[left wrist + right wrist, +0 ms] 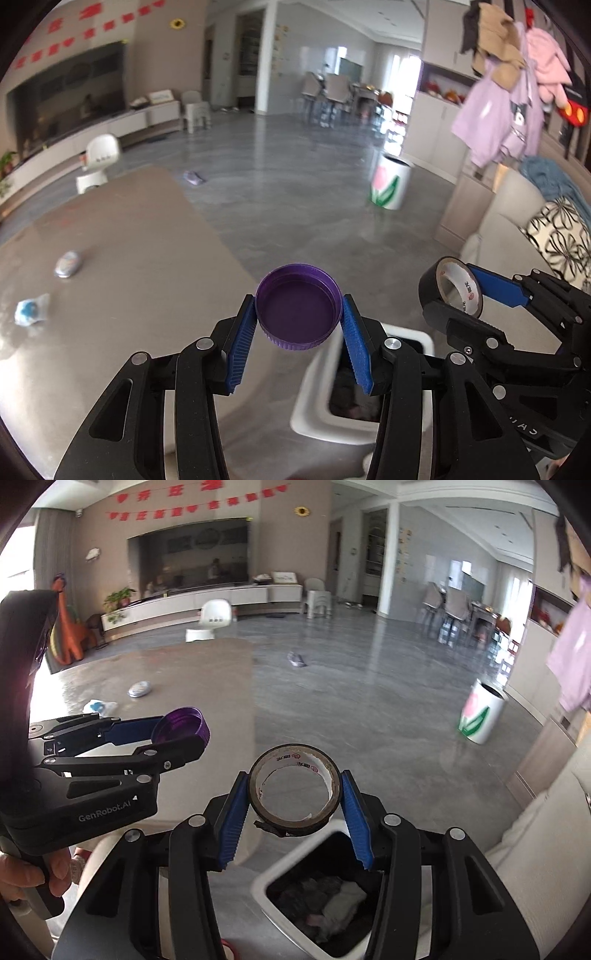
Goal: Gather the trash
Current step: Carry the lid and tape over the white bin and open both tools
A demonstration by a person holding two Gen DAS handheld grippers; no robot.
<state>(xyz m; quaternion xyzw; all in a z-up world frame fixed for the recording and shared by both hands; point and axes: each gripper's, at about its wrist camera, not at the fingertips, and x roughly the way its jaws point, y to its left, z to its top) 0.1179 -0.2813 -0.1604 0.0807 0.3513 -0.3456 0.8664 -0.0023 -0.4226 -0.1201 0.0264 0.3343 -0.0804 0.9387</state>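
My left gripper (299, 308) is shut on a purple bottle cap (298, 306), its hollow side facing the camera. My right gripper (294, 788) is shut on a dark roll of tape (294, 787) with a white core. Each gripper shows in the other's view: the tape roll (452, 286) at the right, the purple cap (183, 725) at the left. Below both stands a white trash bin (275, 873) with a dark liner, some rubbish inside. In the left wrist view the bin (314, 402) lies just under the fingers.
On the brown table (129, 258) lie a silvery wrapper (68, 263) and a blue-white crumpled wrapper (31, 309). A purple item (194, 178) lies on the grey floor. A white tulip-printed bin (480, 716) stands at the right. A person's hand (22, 873) holds the left gripper.
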